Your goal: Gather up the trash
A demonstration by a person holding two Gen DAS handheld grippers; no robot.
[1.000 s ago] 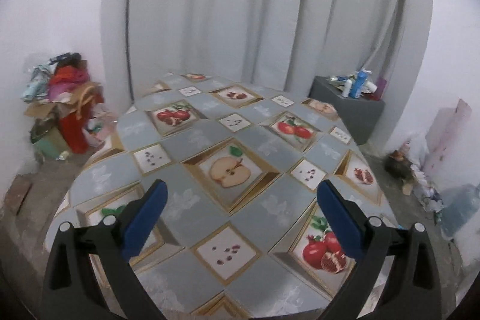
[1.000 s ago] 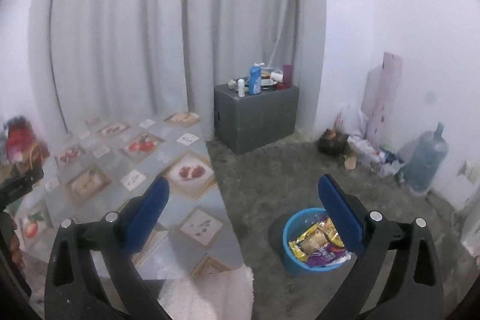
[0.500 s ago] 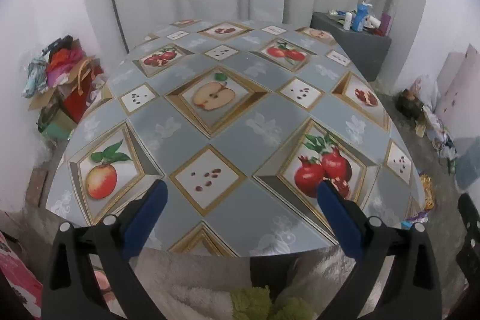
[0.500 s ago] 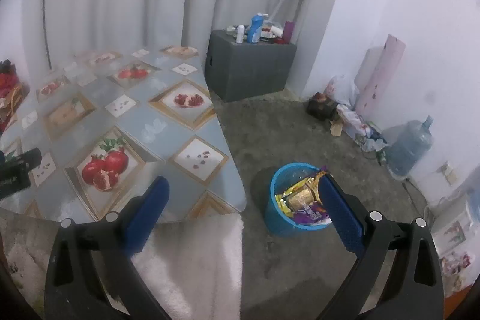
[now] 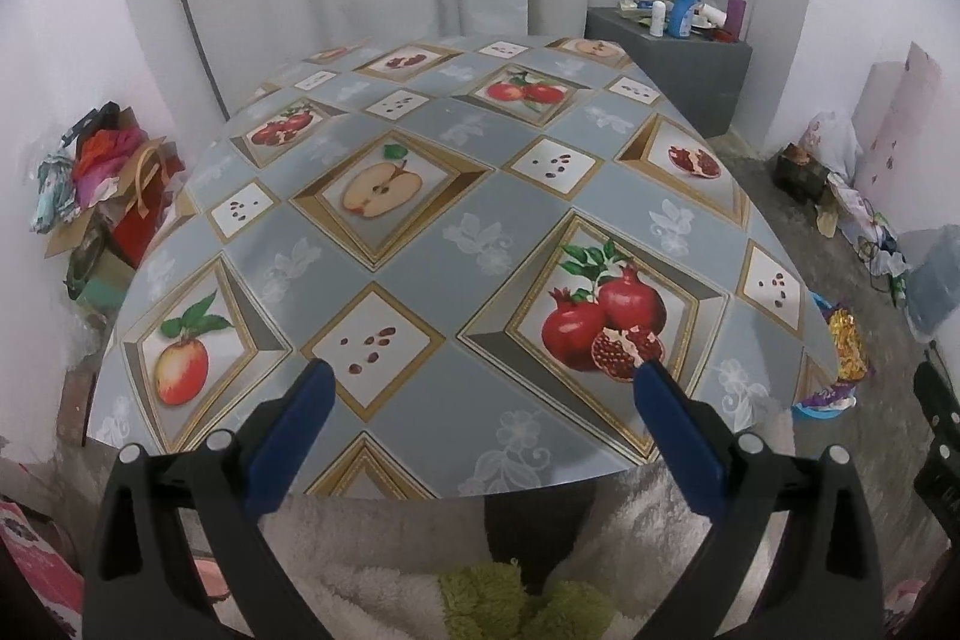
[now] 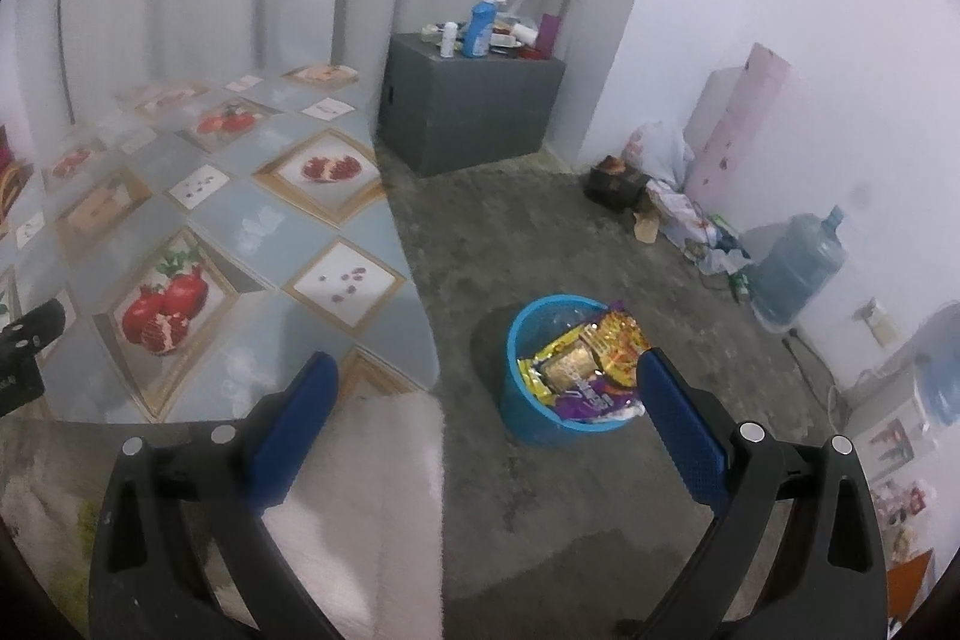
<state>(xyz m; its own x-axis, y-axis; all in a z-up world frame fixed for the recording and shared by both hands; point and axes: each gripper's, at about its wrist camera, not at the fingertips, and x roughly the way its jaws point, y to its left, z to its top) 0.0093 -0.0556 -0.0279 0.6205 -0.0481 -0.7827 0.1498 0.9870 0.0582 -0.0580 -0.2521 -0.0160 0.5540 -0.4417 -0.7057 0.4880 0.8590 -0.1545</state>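
Right gripper (image 6: 483,385) held agape and empty above blue bin (image 6: 528,415) of wrappers (image 6: 585,370), just ahead on floor; left gripper (image 5: 477,394), likewise agape, farther off over bare table (image 5: 420,244).

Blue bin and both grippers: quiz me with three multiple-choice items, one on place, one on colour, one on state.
1. Where does the blue bin stand?
A. on the table
B. on the floor right of the table
C. on the grey cabinet

2. What colour are the gripper pads?
A. blue
B. red
C. green

3. What do the left gripper and right gripper hold?
A. a wrapper each
B. one wrapper together
C. nothing, both open

Key: B, the bin sits on concrete beside the table edge; A, blue pads show in both views; C, the fingers are spread and empty.
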